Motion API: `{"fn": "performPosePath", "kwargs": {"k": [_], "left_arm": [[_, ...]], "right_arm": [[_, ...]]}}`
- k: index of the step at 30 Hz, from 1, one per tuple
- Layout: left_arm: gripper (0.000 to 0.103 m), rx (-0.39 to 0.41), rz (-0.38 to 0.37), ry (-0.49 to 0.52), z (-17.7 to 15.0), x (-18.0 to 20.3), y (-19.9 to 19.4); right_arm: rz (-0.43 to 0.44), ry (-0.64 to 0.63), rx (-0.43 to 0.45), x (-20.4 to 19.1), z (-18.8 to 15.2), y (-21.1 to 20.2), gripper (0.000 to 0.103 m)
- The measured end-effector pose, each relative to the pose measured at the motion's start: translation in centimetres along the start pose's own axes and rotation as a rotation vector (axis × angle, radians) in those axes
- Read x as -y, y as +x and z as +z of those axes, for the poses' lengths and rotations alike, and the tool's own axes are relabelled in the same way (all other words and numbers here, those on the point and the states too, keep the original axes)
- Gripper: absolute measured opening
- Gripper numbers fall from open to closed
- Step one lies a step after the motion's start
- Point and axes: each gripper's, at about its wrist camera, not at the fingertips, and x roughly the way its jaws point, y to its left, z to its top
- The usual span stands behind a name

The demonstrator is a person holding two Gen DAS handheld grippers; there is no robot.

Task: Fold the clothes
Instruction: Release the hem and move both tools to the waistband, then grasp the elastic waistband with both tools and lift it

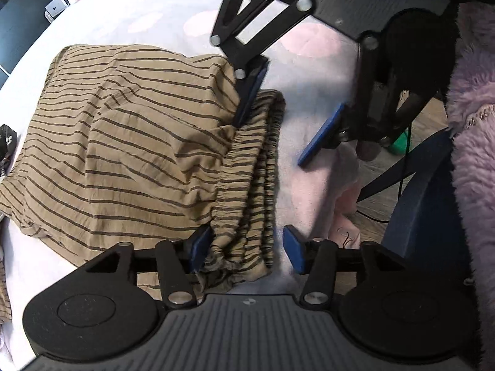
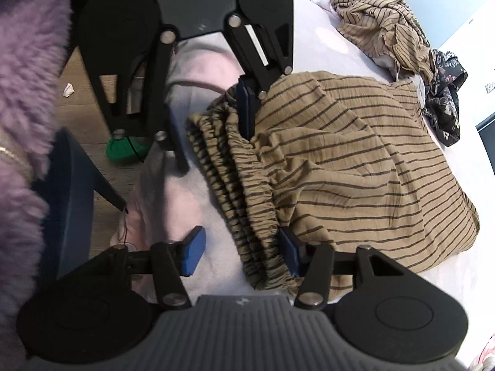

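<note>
Left wrist view is showing the left gripper standing wide over the gathered waistband of the tan, dark-striped crinkled garment lying on the pale pink bedsheet; the right gripper is likewise gaping, nothing pinched.

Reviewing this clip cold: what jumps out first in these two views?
A tan garment with dark stripes lies folded on the pale pink bedsheet, its gathered elastic waistband at the edge nearest the person. Both the left gripper and the right gripper stand open astride that waistband, one at each end. A second striped piece lies crumpled at the far side.
</note>
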Motion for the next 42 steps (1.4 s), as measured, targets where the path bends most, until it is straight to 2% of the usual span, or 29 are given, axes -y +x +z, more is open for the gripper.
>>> {"fn": "performPosePath", "kwargs": {"k": [3, 6, 11, 13, 15, 20, 22, 24, 26, 30, 31, 33, 35, 39, 42], "left_arm": [[0.051, 0.0, 0.0, -0.003, 0.1, 0.1, 0.2], [0.051, -0.002, 0.002, -0.015, 0.1, 0.1, 0.2], [0.051, -0.006, 0.014, -0.031, 0.1, 0.2, 0.1], [0.051, 0.001, 0.034, -0.033, 0.0, 0.3, 0.0], [0.051, 0.012, 0.076, -0.033, -0.1, 0.4, -0.2], [0.027, 0.034, 0.216, -0.038, -0.3, 0.2, -0.9], [0.021, 0.048, 0.221, -0.058, -0.3, 0.2, -1.3], [0.019, 0.056, 0.218, -0.1, -0.1, -0.5, -1.7], [0.018, 0.065, 0.208, -0.156, 0.0, -1.4, -2.2], [0.017, 0.08, 0.184, -0.263, 0.5, -3.0, -3.2], [0.017, 0.082, 0.18, -0.271, 0.5, -3.2, -3.3], [0.017, 0.084, 0.172, -0.285, 0.7, -3.4, -3.6], [0.017, 0.085, 0.168, -0.271, 0.8, -3.5, -3.4], [0.016, 0.099, 0.17, -0.263, 0.7, -3.2, -4.2], [0.015, 0.133, 0.16, -0.275, 0.8, -3.9, -5.5]], "right_arm": [[-0.008, -0.009, 0.004, 0.4, 0.2, 0.5, 0.055], [-0.04, -0.002, 0.018, 0.5, 0.4, 0.0, 0.04], [-0.158, 0.001, 0.047, 0.6, 0.4, -0.7, 0.03], [-0.173, 0.024, 0.067, 1.0, 0.6, -1.2, 0.025], [-0.178, 0.061, 0.088, 1.5, 0.7, -1.8, 0.024], [-0.175, 0.102, 0.09, 2.1, 0.8, -2.1, 0.024], [-0.182, 0.086, 0.095, 1.2, 0.6, -2.7, 0.025], [-0.173, 0.072, 0.12, 0.6, 0.4, -3.4, 0.032], [-0.148, 0.063, 0.139, 0.1, 0.4, -3.8, 0.055], [-0.18, 0.016, 0.061, -1.2, -0.1, -2.6, 0.055], [-0.195, 0.004, 0.038, -1.5, -0.2, -2.2, 0.051], [-0.232, 0.004, 0.015, -1.5, -0.6, -1.5, 0.038], [-0.252, 0.016, 0.015, -1.3, -0.8, -1.5, 0.031], [-0.276, 0.022, 0.051, -1.2, -0.6, -2.5, 0.023], [-0.249, 0.071, 0.079, -0.3, -0.6, -4.1, 0.021]]}}
